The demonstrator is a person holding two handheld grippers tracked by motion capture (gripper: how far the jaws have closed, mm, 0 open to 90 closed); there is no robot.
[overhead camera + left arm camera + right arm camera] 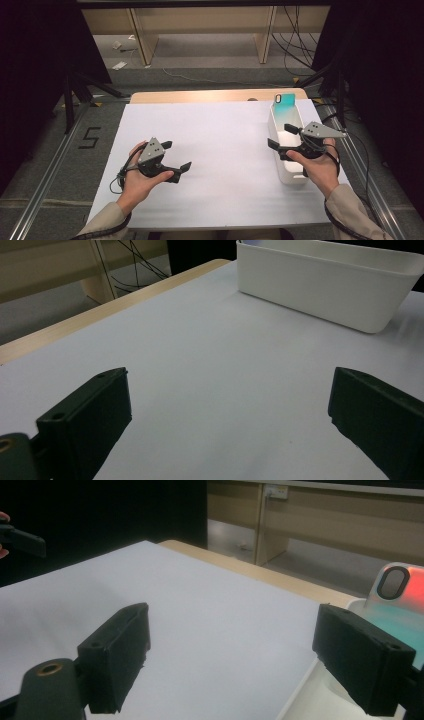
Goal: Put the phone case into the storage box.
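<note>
A person seated at the near edge of a table holds a two-jaw gripper in each hand, both with jaws spread wide and holding nothing. The right gripper (286,137) hovers over the near half of a white bin (274,131), a long, narrow tub at the right side of the table whose long axis runs from near to far. Propped upright against the bin's far end wall stands a phone case (284,103), teal shading to pink toward its top, with an oval camera cutout; in the right gripper view it rises just beyond the right-hand jaw. The case therefore lies straight ahead of the right gripper, toward the far end of the bin, and a reach along the bin's length looks the likely next move. The left gripper (176,156) hangs low over bare table well to the left, its jaws turned toward the bin, which stands well apart from it in the left gripper view; the right hand is clearly the nearer. The table (210,135) is covered with a smooth white sheet, a strip of pale wood showing along its far edge. Beyond it lie a grey floor, loose cables, wooden furniture legs and dark curtains at either side.
</note>
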